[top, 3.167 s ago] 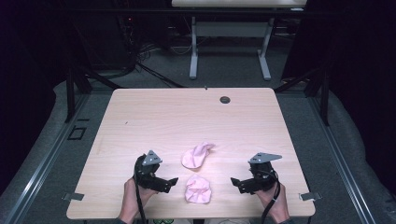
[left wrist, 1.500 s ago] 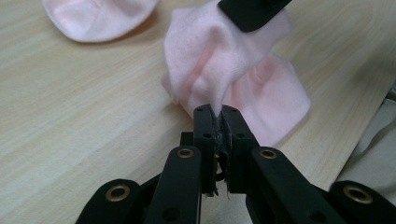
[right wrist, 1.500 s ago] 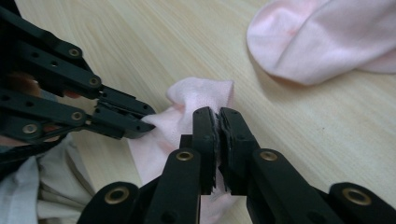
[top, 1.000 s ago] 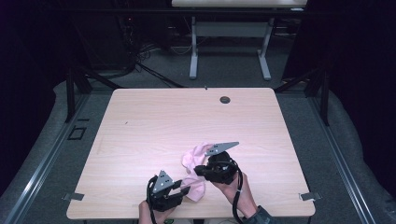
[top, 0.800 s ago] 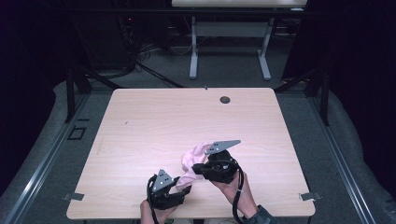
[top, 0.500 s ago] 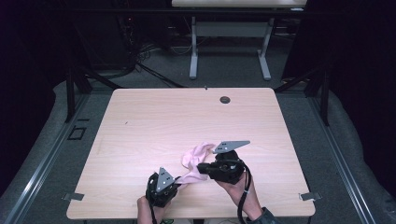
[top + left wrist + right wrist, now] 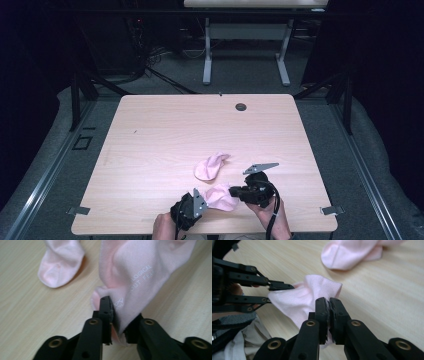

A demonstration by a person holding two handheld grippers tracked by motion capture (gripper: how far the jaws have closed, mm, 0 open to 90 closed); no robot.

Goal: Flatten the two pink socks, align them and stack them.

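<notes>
You've got the near pink sock point(image 7: 221, 197) pinched from both ends at the front edge of the table point(image 7: 150, 130). Your left gripper point(image 7: 196, 204) has its jaws pressed onto one end of the fabric, with printed white lettering visible on the sock in the left gripper view point(image 7: 140, 277). Your right gripper point(image 7: 239, 191) is clamped tight on the other end, jaws nearly touching point(image 7: 328, 312). The sock hangs stretched between the two, lifted slightly off the wood. The second pink sock point(image 7: 210, 166) lies flat just behind it, not touching either gripper
</notes>
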